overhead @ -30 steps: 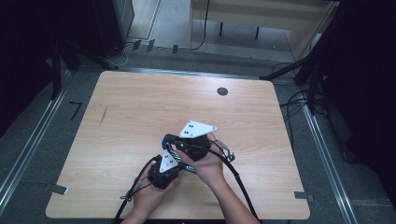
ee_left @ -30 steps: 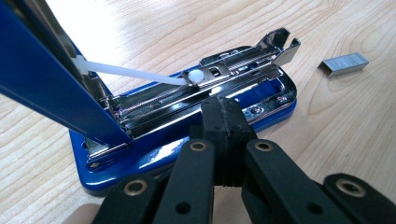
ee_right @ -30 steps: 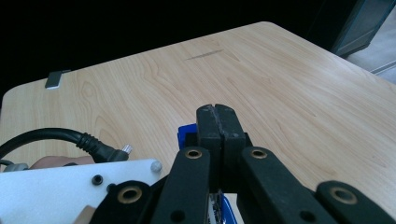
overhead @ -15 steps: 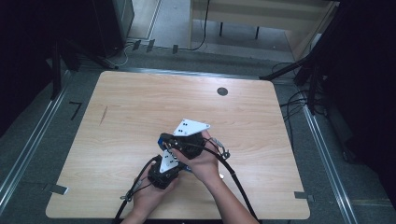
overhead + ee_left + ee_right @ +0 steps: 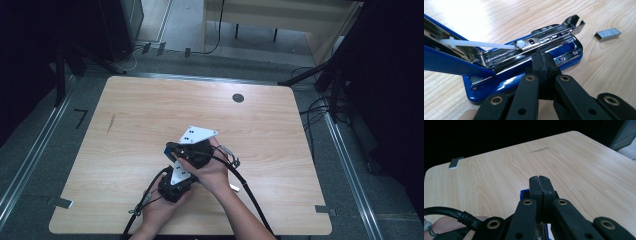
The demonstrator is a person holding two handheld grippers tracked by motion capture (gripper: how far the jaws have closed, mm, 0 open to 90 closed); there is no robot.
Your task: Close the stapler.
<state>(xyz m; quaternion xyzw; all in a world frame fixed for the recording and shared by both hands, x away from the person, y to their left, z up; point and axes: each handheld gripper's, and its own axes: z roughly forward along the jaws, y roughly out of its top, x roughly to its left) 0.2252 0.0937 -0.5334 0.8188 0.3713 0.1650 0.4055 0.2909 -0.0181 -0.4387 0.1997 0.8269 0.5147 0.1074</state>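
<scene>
A blue stapler (image 5: pixel 524 75) lies on the wooden table (image 5: pixel 260 135), swung open. Its blue lid (image 5: pixel 446 62) rises at the left, baring the metal magazine (image 5: pixel 549 37) and a white pusher rod (image 5: pixel 479 44). My left gripper (image 5: pixel 543 58) is shut, its tips against the stapler's side by the magazine. A strip of staples (image 5: pixel 607 33) lies loose beyond the stapler. My right gripper (image 5: pixel 540 183) is shut too, with a blue edge of the stapler (image 5: pixel 524 193) just under its jaws. In the high view both grippers, left gripper (image 5: pixel 175 167) and right gripper (image 5: pixel 172 148), meet near the table's front middle.
A dark round hole (image 5: pixel 238 98) sits at the table's far side and a dark streak (image 5: pixel 111 123) at its left. Grey tape tabs (image 5: pixel 63 202) mark the front corners. Cables (image 5: pixel 250 195) trail from the grippers toward the front edge. Dark stands and furniture ring the table.
My right gripper has drifted slightly to the left over the stapler. The left gripper has stayed where it was.
</scene>
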